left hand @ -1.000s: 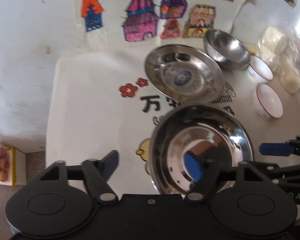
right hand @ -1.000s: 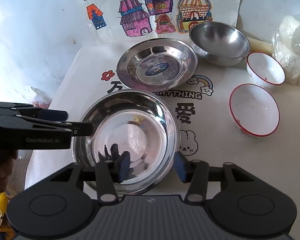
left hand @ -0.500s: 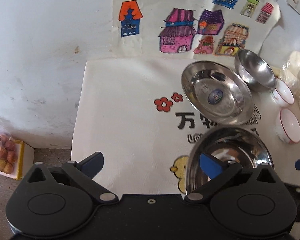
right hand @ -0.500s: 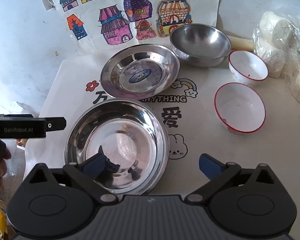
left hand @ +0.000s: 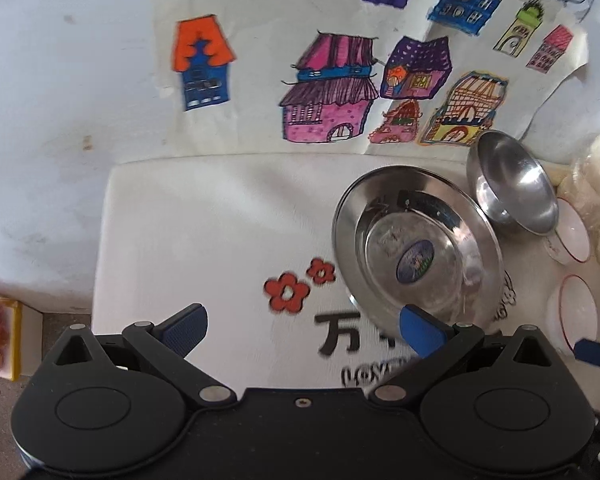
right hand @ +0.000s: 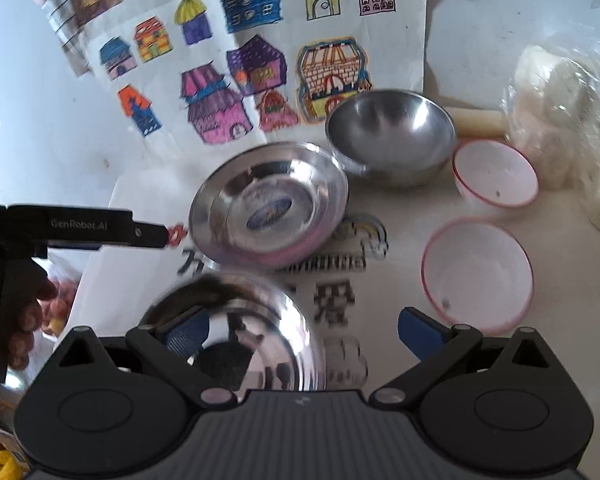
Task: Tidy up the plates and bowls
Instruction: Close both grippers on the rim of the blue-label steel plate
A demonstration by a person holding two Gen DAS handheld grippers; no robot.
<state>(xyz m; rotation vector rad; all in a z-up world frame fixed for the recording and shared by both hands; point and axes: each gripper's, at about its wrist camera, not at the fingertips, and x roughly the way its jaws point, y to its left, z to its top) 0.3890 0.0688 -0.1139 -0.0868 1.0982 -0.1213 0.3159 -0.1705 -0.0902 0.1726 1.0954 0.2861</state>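
Both grippers are spread wide and carry nothing: the left gripper hangs over the printed white mat at the bottom centre of its view, and the right gripper sits low in its own frame with the near steel plate just ahead of its left finger, not pinched. Judging by how things lie, the sorting has barely begun, since nothing is nested yet. That near plate rests rim-up on the table at lower centre of the right view, blurred, so whether it is touching the finger cannot be told. A second steel plate with a blue oval sticker lies separately above it, mid-frame, also open side up. To its upper right stands the deep steel bowl, mouth upward, its rim very near the plate's rim. At right are two white red-rimmed bowls, the smaller bowl above and the larger bowl below, apart from each other and both upright. All five pieces are round, so none has a long axis to speak of; each opens toward the ceiling. Left to do, seemingly: stack plate on plate and nest the bowls
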